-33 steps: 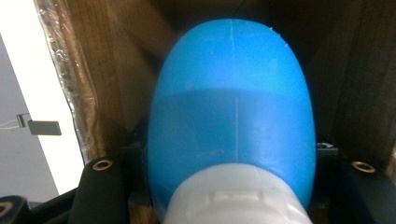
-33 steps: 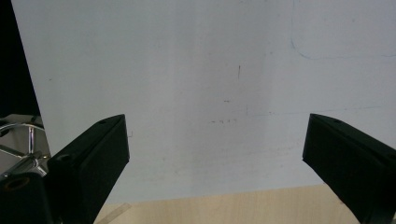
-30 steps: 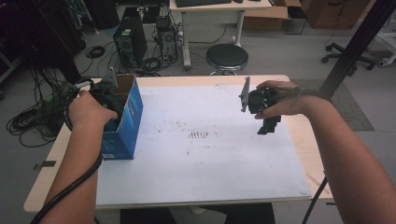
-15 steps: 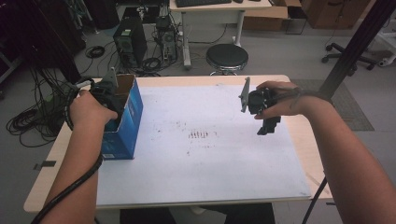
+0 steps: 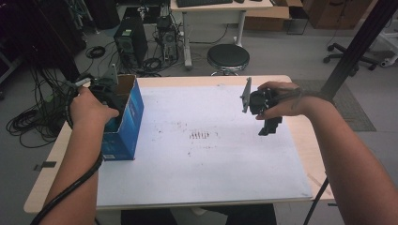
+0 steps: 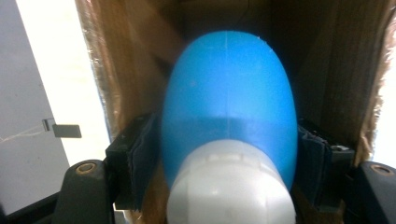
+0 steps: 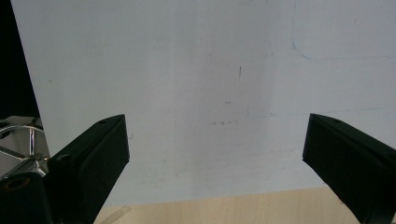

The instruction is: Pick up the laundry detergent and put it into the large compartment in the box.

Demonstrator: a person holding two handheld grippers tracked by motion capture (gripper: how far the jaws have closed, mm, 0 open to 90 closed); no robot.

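A blue cardboard box with an open top stands at the table's left side. My left gripper reaches down into it. In the left gripper view the left gripper is shut on a blue egg-shaped object with a white end, and the brown inner walls of the box surround it. Over the right side of the white sheet, my right gripper is held above the surface. The right gripper view has the right gripper open, nothing between its jaws, above the white sheet.
A few dark marks sit at the middle of the sheet. The wooden table edge runs along the right. Behind the table stand a black stool, computer towers and cables on the floor.
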